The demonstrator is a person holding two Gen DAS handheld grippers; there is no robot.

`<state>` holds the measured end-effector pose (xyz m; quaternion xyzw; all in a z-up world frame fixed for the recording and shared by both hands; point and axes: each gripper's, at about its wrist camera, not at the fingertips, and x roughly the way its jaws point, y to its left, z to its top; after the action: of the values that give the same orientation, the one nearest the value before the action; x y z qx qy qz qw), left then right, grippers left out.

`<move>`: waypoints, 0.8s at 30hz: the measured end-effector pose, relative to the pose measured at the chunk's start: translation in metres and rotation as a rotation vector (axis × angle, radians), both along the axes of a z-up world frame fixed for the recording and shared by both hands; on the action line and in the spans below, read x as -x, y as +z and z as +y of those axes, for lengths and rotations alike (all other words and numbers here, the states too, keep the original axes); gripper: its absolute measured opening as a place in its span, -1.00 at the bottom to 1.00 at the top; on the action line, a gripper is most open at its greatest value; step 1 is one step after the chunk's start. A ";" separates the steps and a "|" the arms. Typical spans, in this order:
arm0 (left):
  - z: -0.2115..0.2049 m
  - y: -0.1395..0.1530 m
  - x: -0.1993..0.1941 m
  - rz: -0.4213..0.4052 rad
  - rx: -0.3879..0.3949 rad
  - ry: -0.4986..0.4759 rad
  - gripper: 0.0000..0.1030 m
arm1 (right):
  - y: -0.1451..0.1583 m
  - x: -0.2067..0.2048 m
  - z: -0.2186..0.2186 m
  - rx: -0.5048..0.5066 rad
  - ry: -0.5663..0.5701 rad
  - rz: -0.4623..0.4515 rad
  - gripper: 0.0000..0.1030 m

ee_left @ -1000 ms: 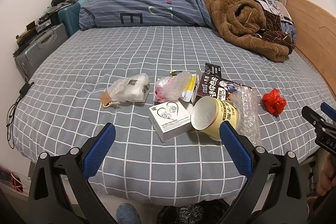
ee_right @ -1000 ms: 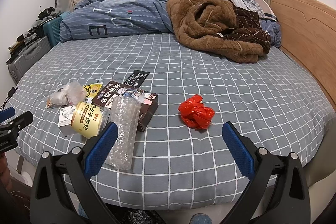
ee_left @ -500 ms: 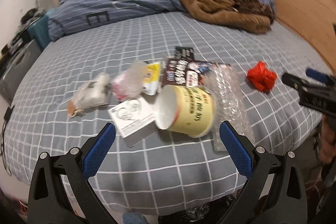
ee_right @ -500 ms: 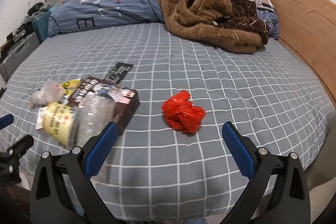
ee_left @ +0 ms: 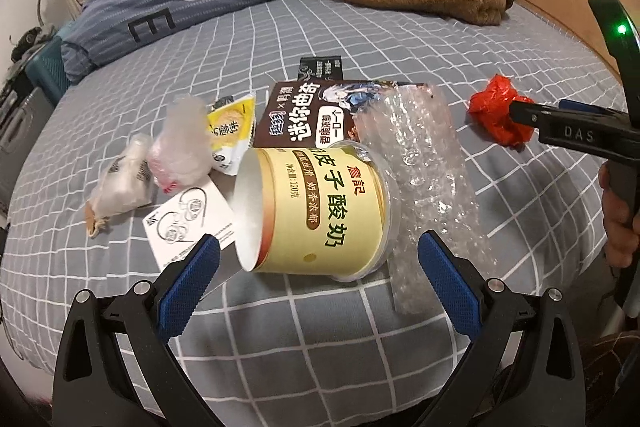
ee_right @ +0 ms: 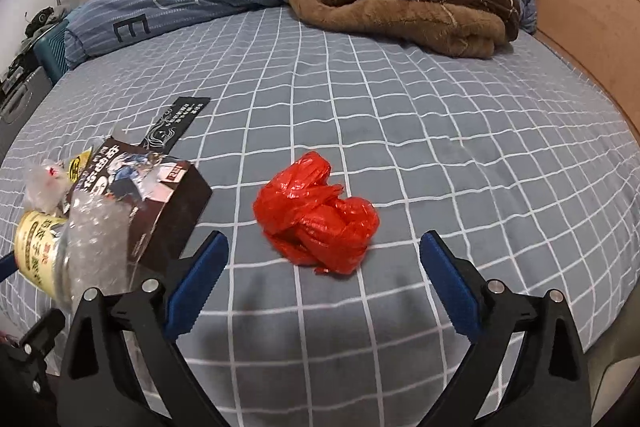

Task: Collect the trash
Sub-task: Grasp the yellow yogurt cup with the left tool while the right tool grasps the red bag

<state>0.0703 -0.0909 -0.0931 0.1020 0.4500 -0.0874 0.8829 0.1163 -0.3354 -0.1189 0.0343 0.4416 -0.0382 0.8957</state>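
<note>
- Left tool (ee_left: 316,263): jaws spread wide, nothing clamped, poised over the yellow yogurt cup (ee_left: 316,211) lying on its side on the bed (ee_left: 280,327).
- Right tool (ee_right: 322,267): jaws closing but not touching the crumpled red plastic bag (ee_right: 316,213) lying between them.
- Bubble wrap (ee_left: 428,163) lies against the cup.

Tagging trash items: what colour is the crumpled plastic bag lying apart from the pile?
Bright red; clearest in the right wrist view.
</note>
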 end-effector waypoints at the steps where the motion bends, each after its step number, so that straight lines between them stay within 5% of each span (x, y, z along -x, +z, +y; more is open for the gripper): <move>1: 0.000 -0.002 -0.002 0.001 0.000 0.004 0.89 | -0.002 -0.004 -0.001 -0.004 -0.001 0.004 0.75; 9: -0.003 -0.008 -0.012 0.012 0.013 0.019 0.86 | -0.010 -0.026 0.005 -0.001 0.014 0.017 0.64; 16: -0.006 -0.009 -0.012 0.016 0.038 0.011 0.51 | -0.018 -0.034 0.003 -0.023 0.000 0.053 0.28; 24: 0.000 -0.002 -0.007 0.009 0.081 0.013 0.44 | -0.013 -0.031 0.008 -0.021 0.004 0.062 -0.07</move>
<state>0.0771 -0.0911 -0.0956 0.0628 0.4508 -0.1002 0.8848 0.1472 -0.3278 -0.1317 0.0415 0.4697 -0.0328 0.8812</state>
